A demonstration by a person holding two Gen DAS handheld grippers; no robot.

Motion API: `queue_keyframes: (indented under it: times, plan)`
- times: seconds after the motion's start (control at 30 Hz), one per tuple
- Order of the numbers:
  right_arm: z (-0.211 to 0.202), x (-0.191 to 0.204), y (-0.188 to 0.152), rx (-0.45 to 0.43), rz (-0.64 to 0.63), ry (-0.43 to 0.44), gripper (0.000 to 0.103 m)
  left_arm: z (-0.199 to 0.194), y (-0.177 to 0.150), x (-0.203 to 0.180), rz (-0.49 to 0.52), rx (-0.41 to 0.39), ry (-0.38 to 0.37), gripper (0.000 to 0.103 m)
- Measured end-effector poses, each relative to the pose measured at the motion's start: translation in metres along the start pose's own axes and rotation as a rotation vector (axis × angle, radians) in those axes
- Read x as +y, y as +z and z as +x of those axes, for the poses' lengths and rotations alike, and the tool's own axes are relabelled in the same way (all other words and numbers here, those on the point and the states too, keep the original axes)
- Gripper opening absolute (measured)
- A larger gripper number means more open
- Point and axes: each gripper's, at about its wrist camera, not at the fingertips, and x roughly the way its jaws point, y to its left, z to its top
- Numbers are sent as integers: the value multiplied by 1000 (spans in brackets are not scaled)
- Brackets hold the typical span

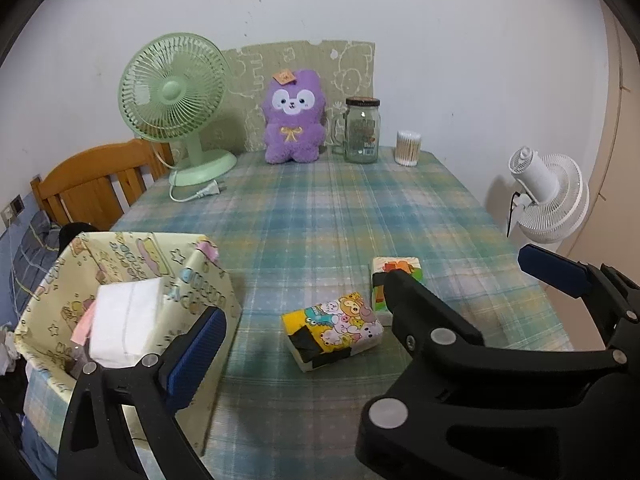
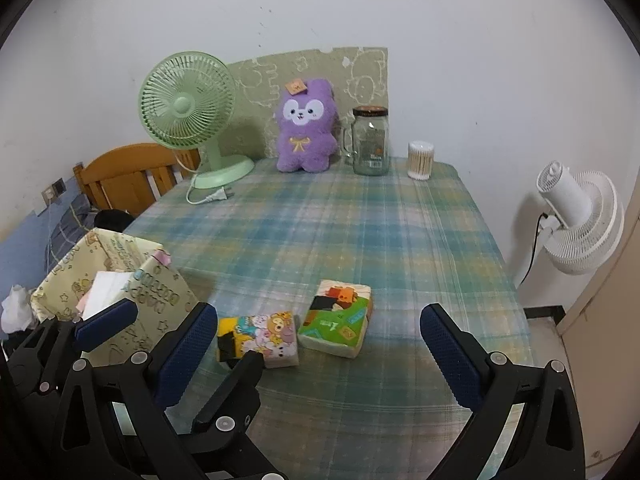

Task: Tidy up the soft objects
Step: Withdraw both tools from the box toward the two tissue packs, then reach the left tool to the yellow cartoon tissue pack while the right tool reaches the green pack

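- The left gripper [image 1: 308,320] is wide open and holds nothing. It hangs over the near side of the table [image 1: 360,216], next to the box.
- The right gripper [image 2: 320,336] is wide open too, with nothing in it. The two soft packs lie on the cloth between its blue fingers [image 2: 448,356].
- The cartoon tissue pack [image 1: 332,330] with little animals on it lies flat on the checked cloth, near the front.
- The green tissue pack [image 2: 336,318] lies just beside it, on its right. I cannot tell if they touch.
- The yellow box [image 1: 200,280] stands at the left edge of the table. A white tissue pack [image 1: 124,316] sits inside it.
- Far back by the wall stand a green fan [image 1: 176,100], a purple plush toy [image 1: 294,120], a glass jar [image 1: 362,130] and a tub of cotton swabs [image 1: 408,148].
- A white fan [image 2: 576,216] stands on the floor to the right.
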Motion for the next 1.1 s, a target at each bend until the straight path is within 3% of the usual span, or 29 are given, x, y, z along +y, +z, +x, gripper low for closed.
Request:
queue_keyframes:
  times: [1.1]
  plan:
    - [82, -33, -19, 193, 56, -43, 102, 88, -14, -10, -61, 201, -28, 99]
